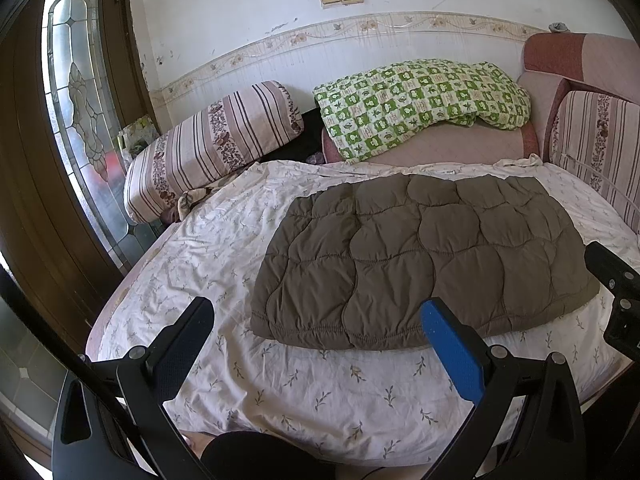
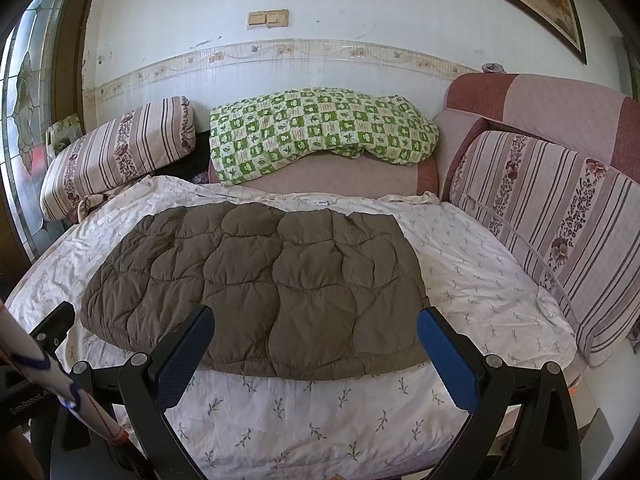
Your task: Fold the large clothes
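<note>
A brown quilted jacket (image 1: 428, 260) lies folded into a flat rectangle on the bed's white floral sheet (image 1: 280, 392). It also shows in the right wrist view (image 2: 260, 284), on the sheet (image 2: 320, 416). My left gripper (image 1: 316, 312) is open and empty, held above the front part of the bed, just short of the jacket's near left hem. My right gripper (image 2: 316, 320) is open and empty, above the jacket's near edge. The right gripper's body shows at the right edge of the left wrist view (image 1: 616, 292).
A striped bolster (image 1: 208, 148) lies at the back left, a green checked quilt (image 1: 420, 104) on a pink cushion at the back. A striped cushion (image 2: 560, 232) lines the right side. A glass-panelled door (image 1: 76, 120) stands left of the bed.
</note>
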